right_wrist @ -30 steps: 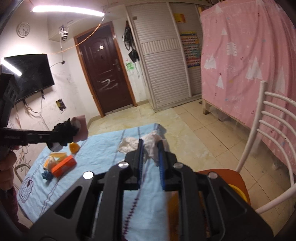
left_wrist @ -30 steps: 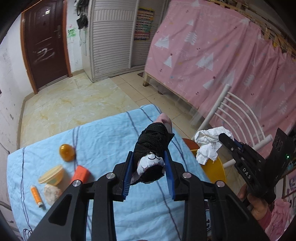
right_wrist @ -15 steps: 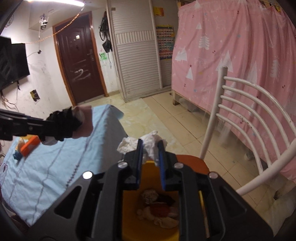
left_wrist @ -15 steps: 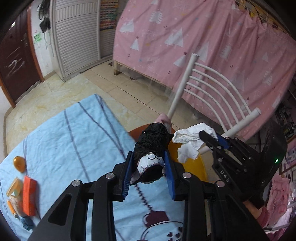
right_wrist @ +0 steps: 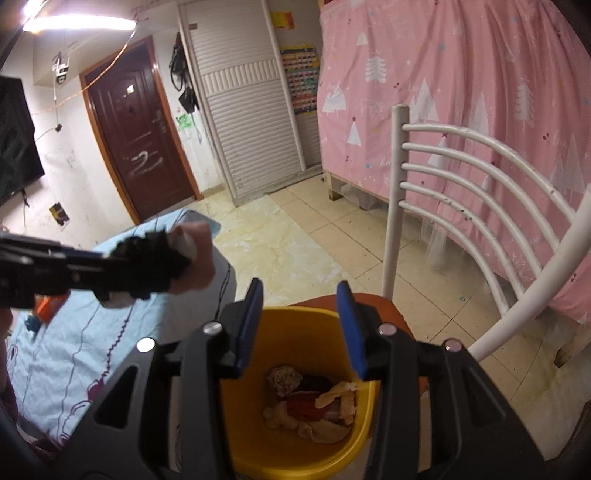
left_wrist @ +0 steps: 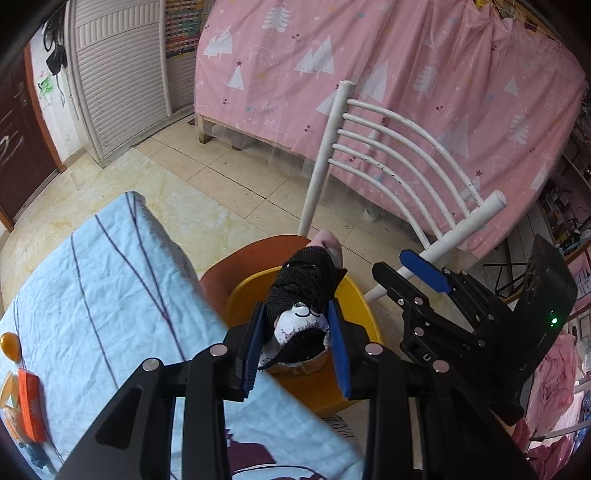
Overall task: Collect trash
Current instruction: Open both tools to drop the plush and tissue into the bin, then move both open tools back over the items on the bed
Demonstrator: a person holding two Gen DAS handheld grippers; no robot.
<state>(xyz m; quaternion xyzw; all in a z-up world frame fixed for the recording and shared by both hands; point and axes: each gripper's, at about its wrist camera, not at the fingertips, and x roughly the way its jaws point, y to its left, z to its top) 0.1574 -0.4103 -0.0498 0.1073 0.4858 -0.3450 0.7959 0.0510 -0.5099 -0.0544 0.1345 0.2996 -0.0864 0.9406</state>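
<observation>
A ceiling lamp [right_wrist: 79, 23] up and to the left of the right tool [right_wrist: 301, 325] glares white and blows out, leaving the room evenly but dully lit, with soft shadows. Both views bulge like a fishbowl, with black corners. In the right view the left tool [right_wrist: 110, 273] and its bundle are smeared with blur; the left view stays sharper, with the near worktop [left_wrist: 110, 295] edge soft.

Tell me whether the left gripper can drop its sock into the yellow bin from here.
Probably yes. The left gripper holds the sock right over the open yellow bin, and the right gripper, open and empty, sits beside it, not blocking.
</observation>
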